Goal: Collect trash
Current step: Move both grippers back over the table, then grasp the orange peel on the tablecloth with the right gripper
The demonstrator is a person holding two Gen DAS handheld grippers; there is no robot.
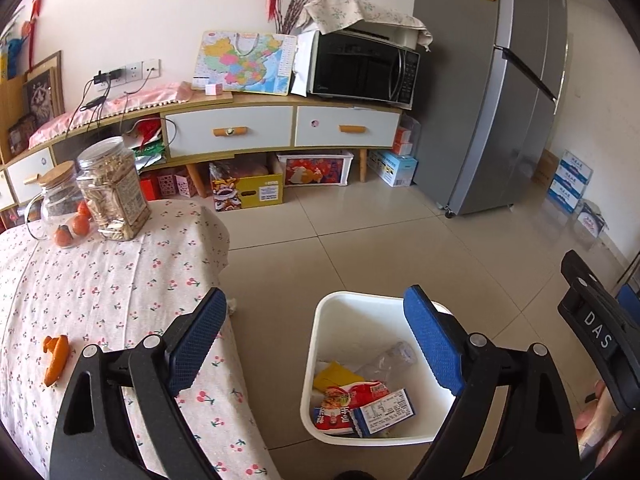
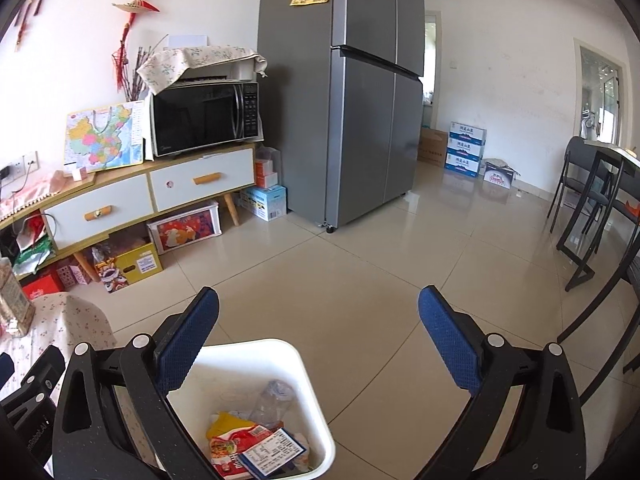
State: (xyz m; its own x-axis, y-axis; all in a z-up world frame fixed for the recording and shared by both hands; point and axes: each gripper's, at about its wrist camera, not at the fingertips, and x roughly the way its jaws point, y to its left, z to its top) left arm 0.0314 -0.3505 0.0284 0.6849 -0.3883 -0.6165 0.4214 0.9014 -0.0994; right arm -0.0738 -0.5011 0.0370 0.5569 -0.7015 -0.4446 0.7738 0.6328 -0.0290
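Both tools hang spread wide and hold nothing: the left tool (image 1: pixel 316 338) and the right tool (image 2: pixel 320 338) over the white bin (image 1: pixel 320 320) on the floor just off the bench (image 1: pixel 100 280) corner. Wrappers (image 1: pixel 350 402) lie inside; an orange peel (image 1: pixel 56 358) rests on the bench.

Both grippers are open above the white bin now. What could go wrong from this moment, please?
1. The orange peel lies on the table to the left of the left gripper; it could be left behind.
2. The bin stands on the floor close to the table edge; a low swing of the left gripper toward the peel might knock it.
3. The jar stands near the table's corner; a tug on the cloth could shift it.
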